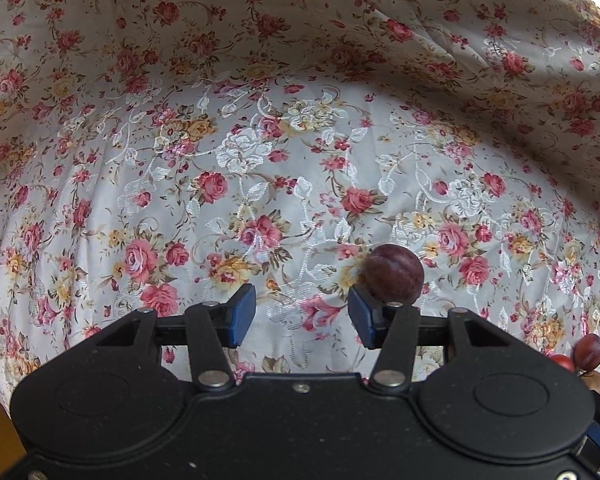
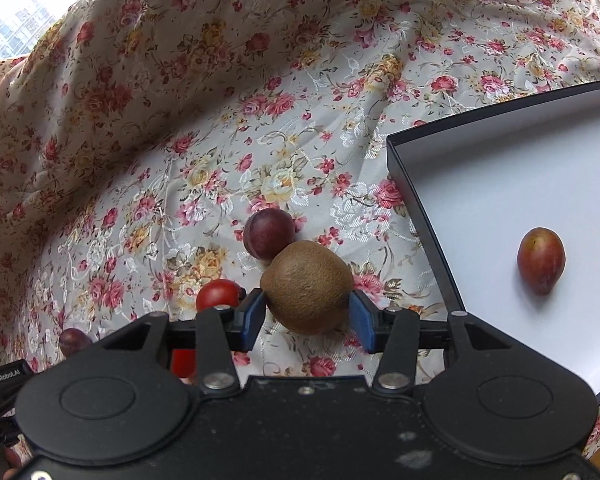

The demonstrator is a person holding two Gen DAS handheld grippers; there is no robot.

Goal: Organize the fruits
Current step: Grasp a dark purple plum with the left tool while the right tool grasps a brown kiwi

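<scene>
The right tongs (image 2: 307,320) are bracketing the fuzzy brown oval kiwi (image 2: 306,286), jaws parted, needing closure before lifting toward the white black-rimmed tray (image 2: 420,216) at three o'clock, while the left tongs (image 1: 302,316) are hanging half-open, empty.

A surface draped in a floral cloth (image 2: 148,128) is shown. On it are set a kiwi (image 2: 306,286), dark plums (image 2: 269,233), a red tomato (image 2: 217,295) and a white-floored tray (image 2: 404,168), in which one plum (image 2: 541,266) is contained.

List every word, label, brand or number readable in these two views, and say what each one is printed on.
"GenRobot.AI": white print on a black housing at the lower left edge of the right wrist view.
Nothing else readable: the floral cloth, the tray, the fruit and both gripper bodies show no other text.
</scene>
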